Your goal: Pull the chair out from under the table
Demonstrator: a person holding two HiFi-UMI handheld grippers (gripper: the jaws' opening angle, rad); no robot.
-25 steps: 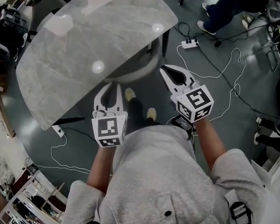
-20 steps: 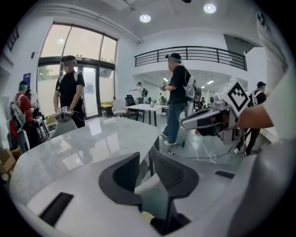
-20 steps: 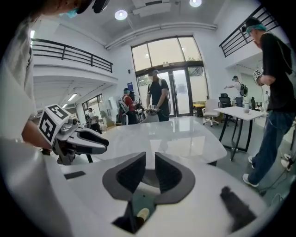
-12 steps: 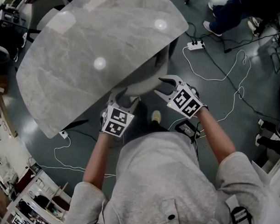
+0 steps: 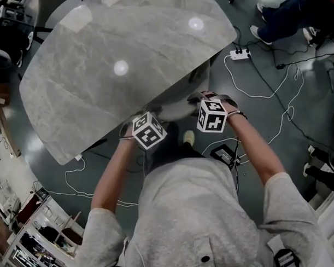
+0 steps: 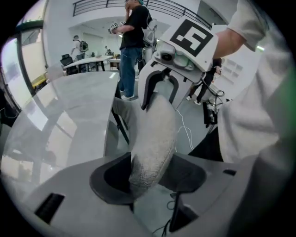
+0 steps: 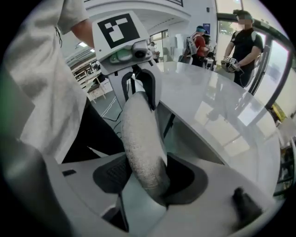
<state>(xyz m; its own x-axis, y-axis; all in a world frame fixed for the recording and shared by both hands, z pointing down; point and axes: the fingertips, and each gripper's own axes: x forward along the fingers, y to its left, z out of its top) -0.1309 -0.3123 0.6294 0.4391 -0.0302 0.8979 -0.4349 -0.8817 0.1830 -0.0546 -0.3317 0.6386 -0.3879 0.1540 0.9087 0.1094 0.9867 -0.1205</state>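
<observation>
The chair is tucked under the pale marble-look table, with only the top of its light grey fabric backrest showing at the table's near edge. My left gripper and right gripper point steeply down over that backrest, one at each end. In the left gripper view the backrest runs between the jaws of the left gripper, with gaps beside it. The right gripper straddles the backrest the same way. Both pairs of jaws have just been opening and stand wide, not pressing on the fabric.
A white power strip and loose cables lie on the dark floor to the right. My own shoe is below the chair. Another person's feet are at the top right. Shelving fills the lower left.
Both grippers dropped from in front of my chest to the chair's backrest and tipped downward. Their jaws went from shut to wide open, now astride the backrest.
</observation>
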